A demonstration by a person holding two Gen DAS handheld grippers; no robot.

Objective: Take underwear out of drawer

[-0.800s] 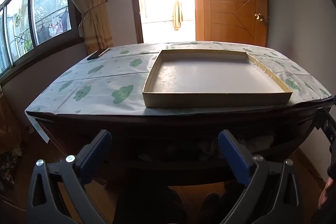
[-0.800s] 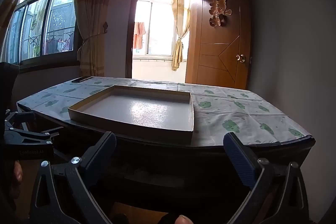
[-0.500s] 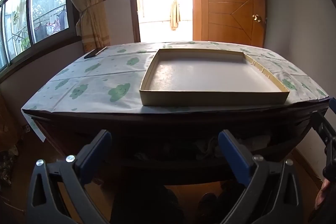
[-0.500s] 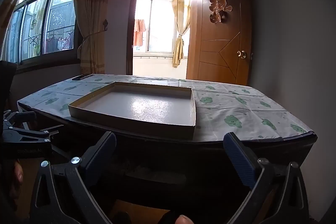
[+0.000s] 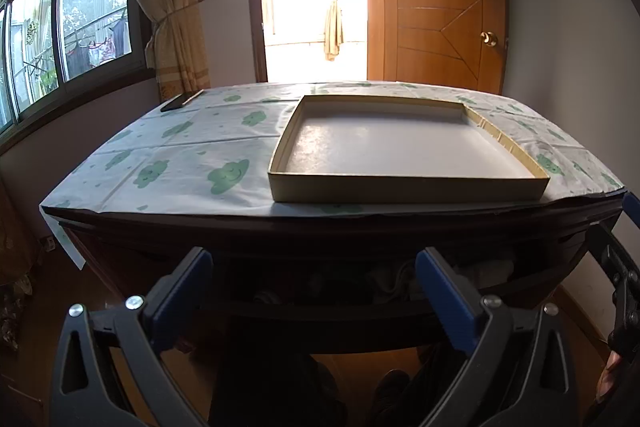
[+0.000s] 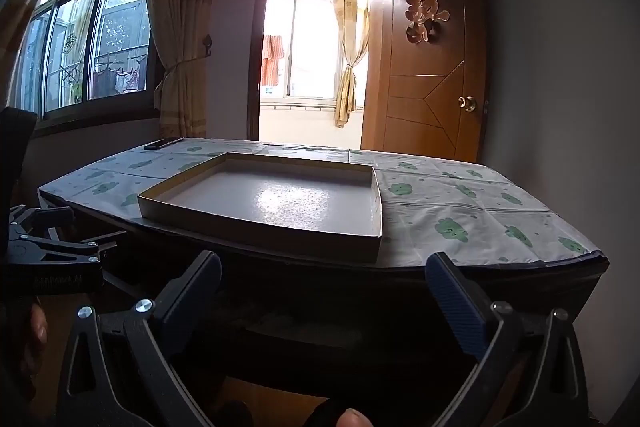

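A: Left gripper [image 5: 316,281]?
B: Spread wide, nothing between the blue pads [image 5: 442,289]. Held in front of the dark desk [image 5: 360,231], level with the drawer [image 5: 360,307].
A: Right gripper [image 6: 322,287]?
B: Released too, pads [image 6: 456,297] far apart and bare. Pointed at the desk front, to the right of the left one; seen at the right edge of the left view as well.
A: Drawer?
B: Pulled out under the desktop, front panel just past the left fingertips.
A: Underwear [image 5: 394,277]?
B: Lying in the drawer, pale bundled fabric toward its right half, deep in shadow. Hard to tell piece from piece. Touched by neither gripper.
A: On top?
B: Cloud-print cloth [image 5: 192,163] over the desktop, shallow tray [image 5: 408,189] resting on it near the front edge, dark flat phone [image 5: 182,101] at the far left corner.
A: Behind?
B: Open wooden door [image 6: 432,67], bright doorway, curtained window [image 6: 92,43] at left.
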